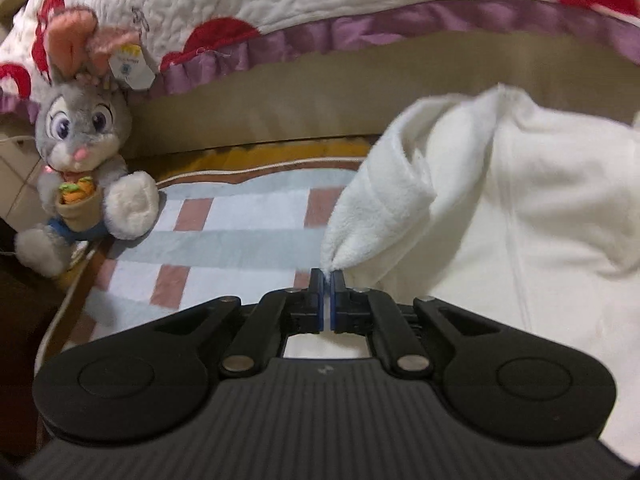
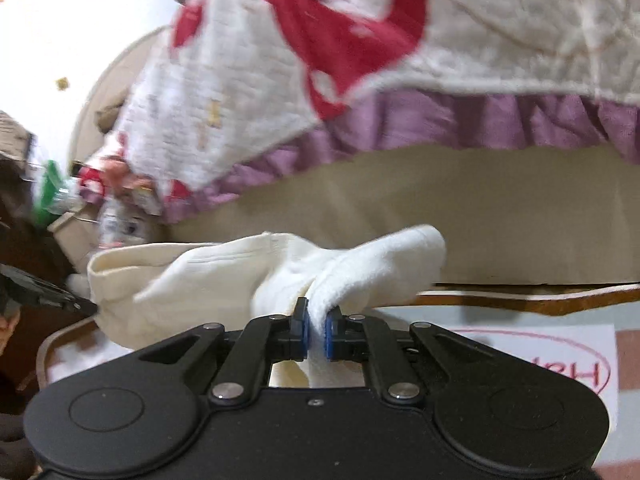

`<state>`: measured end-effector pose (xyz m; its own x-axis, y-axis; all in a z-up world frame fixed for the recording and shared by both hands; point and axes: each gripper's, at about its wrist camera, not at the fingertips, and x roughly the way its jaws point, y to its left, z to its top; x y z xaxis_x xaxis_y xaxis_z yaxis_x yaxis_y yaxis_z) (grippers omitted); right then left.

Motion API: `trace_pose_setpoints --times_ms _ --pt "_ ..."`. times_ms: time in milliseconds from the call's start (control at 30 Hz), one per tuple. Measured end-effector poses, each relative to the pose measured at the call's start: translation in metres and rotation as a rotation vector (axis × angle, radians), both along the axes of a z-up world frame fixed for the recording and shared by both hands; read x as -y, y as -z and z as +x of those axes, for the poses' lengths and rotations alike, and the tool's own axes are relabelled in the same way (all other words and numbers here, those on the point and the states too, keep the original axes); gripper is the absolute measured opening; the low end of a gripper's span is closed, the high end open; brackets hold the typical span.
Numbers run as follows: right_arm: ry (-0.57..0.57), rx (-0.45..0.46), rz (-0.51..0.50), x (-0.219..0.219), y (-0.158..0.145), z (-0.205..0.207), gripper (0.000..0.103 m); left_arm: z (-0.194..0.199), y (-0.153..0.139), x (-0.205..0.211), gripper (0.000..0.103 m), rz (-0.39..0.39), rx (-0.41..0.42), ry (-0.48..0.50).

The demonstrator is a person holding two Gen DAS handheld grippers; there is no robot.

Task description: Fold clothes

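Observation:
A white fleece garment (image 1: 500,200) hangs bunched at the right of the left wrist view, lifted above a checked blue, white and pink mat (image 1: 224,240). My left gripper (image 1: 328,276) is shut on a thin edge of the garment at its lower left corner. In the right wrist view the same cream-white garment (image 2: 280,276) is bunched in front of the fingers. My right gripper (image 2: 316,312) is shut on a thick fold of it, the cloth squeezed between the blue pads (image 2: 330,336). The other gripper (image 2: 40,292) shows at the far left.
A grey plush rabbit (image 1: 84,168) sits at the mat's left edge. A white quilt with red patches and a purple frill (image 1: 320,8) hangs over a tan sofa back (image 1: 320,92) behind. A white sheet with red writing (image 2: 560,364) lies on the mat at right.

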<state>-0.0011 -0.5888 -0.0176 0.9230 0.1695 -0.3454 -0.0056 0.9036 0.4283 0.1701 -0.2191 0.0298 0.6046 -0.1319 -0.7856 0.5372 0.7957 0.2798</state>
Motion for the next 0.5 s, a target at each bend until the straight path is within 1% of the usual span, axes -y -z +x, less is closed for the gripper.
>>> trace_pose_setpoints --times_ms 100,167,233,267,367,400,433,467,500 --pt "-0.035 0.002 -0.021 -0.029 -0.018 -0.028 0.009 -0.031 -0.024 -0.032 0.002 -0.011 -0.006 -0.014" --pt "-0.043 -0.026 -0.056 -0.049 -0.026 -0.052 0.009 -0.052 -0.036 -0.057 0.002 -0.024 -0.015 -0.023" --pt "-0.037 -0.075 -0.104 -0.066 -0.031 -0.079 0.009 -0.068 -0.033 -0.085 0.002 -0.043 -0.033 -0.032" --pt "-0.024 -0.115 -0.125 -0.074 -0.03 -0.09 0.009 -0.074 -0.026 -0.1 0.002 -0.074 -0.042 -0.051" --pt "0.047 -0.294 -0.165 -0.088 -0.019 -0.11 0.01 -0.092 -0.003 -0.145 0.002 -0.168 -0.067 -0.108" --pt "0.077 -0.365 -0.162 -0.088 -0.011 -0.114 0.01 -0.098 0.007 -0.16 0.002 -0.203 -0.077 -0.138" --pt "0.099 -0.427 -0.157 -0.086 -0.004 -0.114 0.01 -0.101 0.022 -0.174 0.002 -0.245 -0.091 -0.187" --pt "0.118 -0.486 -0.154 -0.083 0.004 -0.113 0.013 -0.104 0.037 -0.188 0.002 -0.286 -0.105 -0.236" --pt "0.139 -0.54 -0.144 -0.079 0.01 -0.11 0.02 -0.107 0.052 -0.202 0.001 -0.328 -0.118 -0.285"
